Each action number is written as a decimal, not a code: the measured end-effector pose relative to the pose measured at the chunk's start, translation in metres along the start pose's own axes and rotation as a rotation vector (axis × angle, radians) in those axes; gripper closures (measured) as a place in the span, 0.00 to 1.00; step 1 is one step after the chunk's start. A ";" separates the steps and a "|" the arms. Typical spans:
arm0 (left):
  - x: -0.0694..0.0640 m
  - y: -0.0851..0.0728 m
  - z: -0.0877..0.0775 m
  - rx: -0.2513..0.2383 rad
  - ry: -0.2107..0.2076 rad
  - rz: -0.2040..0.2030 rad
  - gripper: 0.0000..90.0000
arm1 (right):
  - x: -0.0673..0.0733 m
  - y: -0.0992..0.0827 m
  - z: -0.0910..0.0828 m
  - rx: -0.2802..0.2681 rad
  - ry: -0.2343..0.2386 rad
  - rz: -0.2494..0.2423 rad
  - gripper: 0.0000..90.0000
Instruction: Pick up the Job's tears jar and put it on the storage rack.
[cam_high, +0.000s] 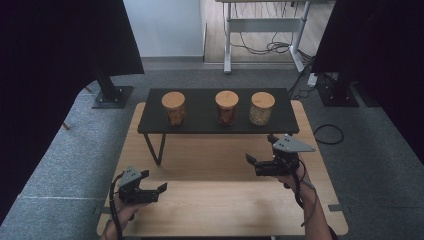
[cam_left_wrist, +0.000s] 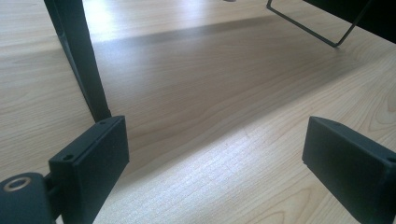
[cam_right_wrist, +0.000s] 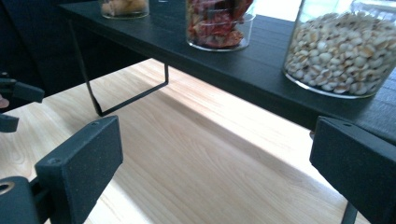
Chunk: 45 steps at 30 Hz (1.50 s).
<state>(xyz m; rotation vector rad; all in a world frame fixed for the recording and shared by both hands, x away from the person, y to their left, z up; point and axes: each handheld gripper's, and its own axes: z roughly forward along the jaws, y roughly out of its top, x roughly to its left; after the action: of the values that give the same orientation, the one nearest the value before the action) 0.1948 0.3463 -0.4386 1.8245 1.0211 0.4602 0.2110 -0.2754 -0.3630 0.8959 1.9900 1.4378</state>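
Three glass jars with round wooden lids stand in a row on a low black shelf (cam_high: 200, 121). The left jar (cam_high: 173, 108) holds tan pieces, the middle jar (cam_high: 226, 107) red-brown pieces, the right jar (cam_high: 262, 108) pale beans. My left gripper (cam_high: 154, 180) hovers low over the wooden table (cam_high: 215, 200) at the front left, open with nothing between its fingers. In its own view the left gripper (cam_left_wrist: 212, 154) faces a shelf leg (cam_left_wrist: 77, 56). My right gripper (cam_high: 260, 148) is open and empty just before the shelf's right end. Along the right gripper (cam_right_wrist: 215, 158), the bean jar (cam_right_wrist: 345, 51) and the red jar (cam_right_wrist: 217, 23) stand close ahead.
The shelf rests on thin black wire legs (cam_high: 155, 147) at each end. Dark curtains and two black stand bases (cam_high: 112, 96) flank the table on grey carpet. A white desk frame (cam_high: 227, 40) and floor cables (cam_high: 327, 134) lie beyond.
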 end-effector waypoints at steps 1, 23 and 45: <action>0.000 0.000 0.000 0.001 -0.001 0.000 0.07 | 0.001 -0.002 -0.001 -0.005 0.003 0.000 0.02; -0.001 -0.001 0.010 0.034 -0.004 0.000 0.07 | 0.009 -0.059 -0.006 -0.006 0.034 0.022 0.02; 0.001 -0.003 0.015 0.052 -0.001 -0.004 0.07 | 0.017 -0.081 0.019 0.064 0.065 0.043 0.01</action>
<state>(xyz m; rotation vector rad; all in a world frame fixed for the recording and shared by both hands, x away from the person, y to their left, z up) 0.2038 0.3393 -0.4481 1.8683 1.0449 0.4333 0.1975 -0.2685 -0.4469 0.9361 2.0876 1.4512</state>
